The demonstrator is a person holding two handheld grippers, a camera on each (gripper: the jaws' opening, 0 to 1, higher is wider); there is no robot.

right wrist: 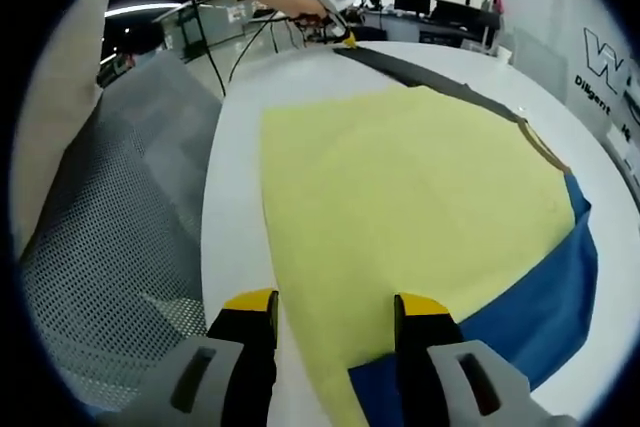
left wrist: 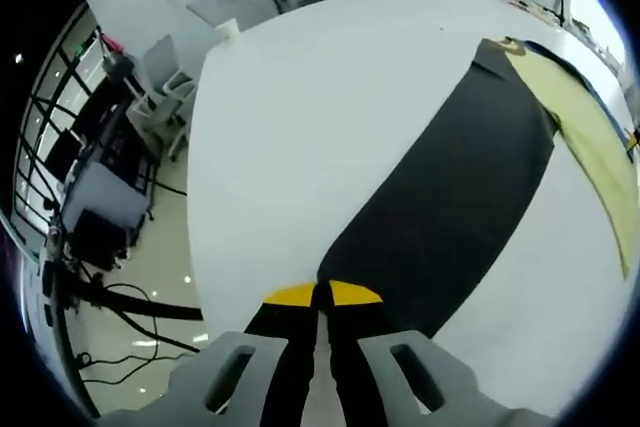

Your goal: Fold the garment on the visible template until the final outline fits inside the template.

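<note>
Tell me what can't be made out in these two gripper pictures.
- Left gripper view: the left gripper has its jaws together at the dark fabric; whether cloth is pinched between them is hidden.
- Left gripper view: the yellow garment is cut off by the picture's edge.
- Right gripper view: the blue template lies mostly under the garment.
- Right gripper view: the far left gripper's jaws are too small to read.

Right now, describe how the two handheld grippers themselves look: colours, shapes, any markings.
Left gripper: two black jaws capped with yellow tips, rising from pale grey moulded mounts that each have a slot-shaped cutout. Right gripper: the same build, black jaws with yellow tips on grey slotted mounts. No lettering or cables are visible on either. In the right gripper view, the left gripper appears far off as a pale body with a yellow tip.
</note>
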